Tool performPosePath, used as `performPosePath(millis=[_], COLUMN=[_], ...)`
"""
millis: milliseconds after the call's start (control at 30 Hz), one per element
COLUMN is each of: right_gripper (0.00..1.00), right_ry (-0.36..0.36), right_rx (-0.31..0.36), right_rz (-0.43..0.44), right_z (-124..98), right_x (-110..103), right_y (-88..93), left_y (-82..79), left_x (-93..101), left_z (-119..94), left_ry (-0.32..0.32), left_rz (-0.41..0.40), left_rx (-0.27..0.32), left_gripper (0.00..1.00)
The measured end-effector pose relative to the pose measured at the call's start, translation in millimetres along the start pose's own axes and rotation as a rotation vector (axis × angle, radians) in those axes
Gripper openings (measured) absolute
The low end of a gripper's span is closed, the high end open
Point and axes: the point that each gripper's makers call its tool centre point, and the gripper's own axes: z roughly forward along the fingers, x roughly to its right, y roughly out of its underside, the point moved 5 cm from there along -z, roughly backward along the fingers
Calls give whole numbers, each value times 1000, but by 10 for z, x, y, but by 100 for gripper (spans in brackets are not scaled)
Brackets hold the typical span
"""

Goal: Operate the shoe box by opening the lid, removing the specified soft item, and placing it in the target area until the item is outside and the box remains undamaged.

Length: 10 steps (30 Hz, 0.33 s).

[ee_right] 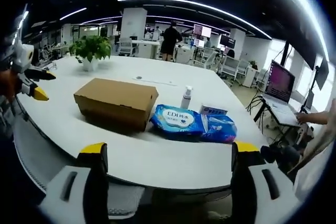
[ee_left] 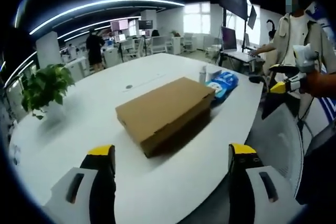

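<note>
A brown cardboard shoe box (ee_left: pixel 165 112) lies on the white table (ee_left: pixel 100 114) with its lid down; in the right gripper view the shoe box (ee_right: pixel 115 102) sits left of centre. My left gripper (ee_left: pixel 172 156) is open, held back from the box with nothing between its yellow-tipped fingers. My right gripper (ee_right: pixel 169 153) is open too, short of the table's near edge. The right gripper (ee_left: pixel 286 83) also appears at the right of the left gripper view, and the left gripper (ee_right: pixel 31 85) at the left edge of the right gripper view.
Blue wipe packs (ee_right: pixel 191 123) and a small white bottle (ee_right: pixel 186 98) lie beside the box. A potted plant (ee_right: pixel 90 51) stands at the table's far end. A laptop (ee_right: pixel 281 85) and desks with people sit beyond the table.
</note>
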Motion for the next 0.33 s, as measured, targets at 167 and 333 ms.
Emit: performPosePath(millis=[167, 333], right_gripper=[95, 96], right_ry=[-19, -44], right_rx=[14, 15], right_rz=[-6, -1], right_z=[-110, -145], right_x=[86, 106], right_y=[38, 67], left_y=[4, -18], left_x=[148, 236], left_z=[-51, -148], left_ry=[-20, -46], left_rz=[3, 0], left_rx=[-11, -6], left_gripper=[92, 93])
